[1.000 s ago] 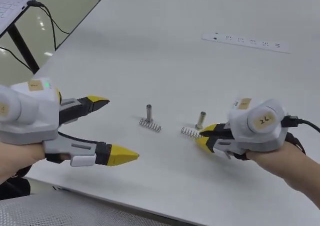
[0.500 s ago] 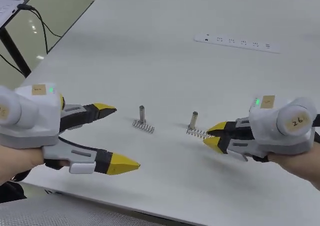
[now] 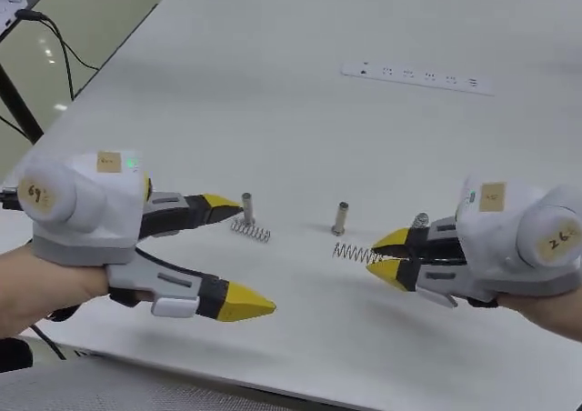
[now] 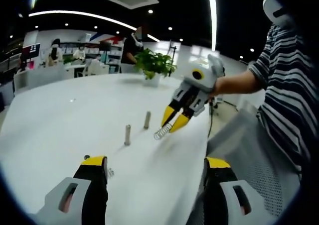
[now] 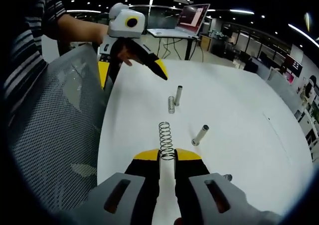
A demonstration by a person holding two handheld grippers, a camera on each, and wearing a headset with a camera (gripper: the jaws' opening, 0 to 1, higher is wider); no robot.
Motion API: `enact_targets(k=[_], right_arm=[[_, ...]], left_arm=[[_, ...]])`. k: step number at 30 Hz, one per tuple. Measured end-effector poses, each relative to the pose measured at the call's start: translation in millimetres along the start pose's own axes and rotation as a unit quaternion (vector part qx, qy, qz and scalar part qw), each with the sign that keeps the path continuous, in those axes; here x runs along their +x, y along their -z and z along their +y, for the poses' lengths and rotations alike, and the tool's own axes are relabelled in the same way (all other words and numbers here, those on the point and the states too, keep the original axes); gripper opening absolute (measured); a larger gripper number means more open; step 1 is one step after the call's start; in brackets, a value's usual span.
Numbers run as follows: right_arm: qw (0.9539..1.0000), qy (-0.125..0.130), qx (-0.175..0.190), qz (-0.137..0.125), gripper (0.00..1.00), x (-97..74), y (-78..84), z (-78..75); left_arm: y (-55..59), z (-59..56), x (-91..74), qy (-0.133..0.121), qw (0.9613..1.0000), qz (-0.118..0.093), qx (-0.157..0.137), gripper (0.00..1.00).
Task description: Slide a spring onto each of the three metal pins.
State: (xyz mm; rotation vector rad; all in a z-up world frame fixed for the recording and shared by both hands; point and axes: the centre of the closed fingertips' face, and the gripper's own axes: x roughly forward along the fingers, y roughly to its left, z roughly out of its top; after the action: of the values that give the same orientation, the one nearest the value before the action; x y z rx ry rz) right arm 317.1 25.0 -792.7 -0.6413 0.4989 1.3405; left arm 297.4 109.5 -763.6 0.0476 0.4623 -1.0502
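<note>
Three stand on surface (image 3: 300, 111): left pin (image 3: 246, 207), middle pin (image 3: 340, 218), right pin (image 3: 419, 221) just behind right tool (image 3: 391, 255). Right tool clamped on end of spring (image 3: 356, 252), free end pointing left, near middle pin. Second spring (image 3: 250, 231) lies at left pin's base. Left tool (image 3: 255, 257) spread wide, holding nothing. Best approach: tip spring upright, centre coil over pin top, lower straight, loosen grip only once seated.

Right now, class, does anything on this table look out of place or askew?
Nothing looks damaged, but one spring lies on its side on the table, beside the upright pin at the left of the head view, instead of on it.
</note>
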Motion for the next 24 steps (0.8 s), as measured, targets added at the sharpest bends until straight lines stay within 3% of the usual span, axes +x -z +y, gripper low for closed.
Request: enact_targets(k=[13,24], right_arm=[[0.9997,-0.012,-0.021,-0.01,0.07,-4.1,-9.4,8.2],[0.999,-0.021,-0.027,-0.028,0.07,-8.3,-18.3,12.2]], left_arm=[[-7.4,-11.3,31.7,0.046,0.9986,0.008,0.027,0.52],[-20.7,-25.0,60.1,0.084,0.9951,-0.001,0.052,0.28]])
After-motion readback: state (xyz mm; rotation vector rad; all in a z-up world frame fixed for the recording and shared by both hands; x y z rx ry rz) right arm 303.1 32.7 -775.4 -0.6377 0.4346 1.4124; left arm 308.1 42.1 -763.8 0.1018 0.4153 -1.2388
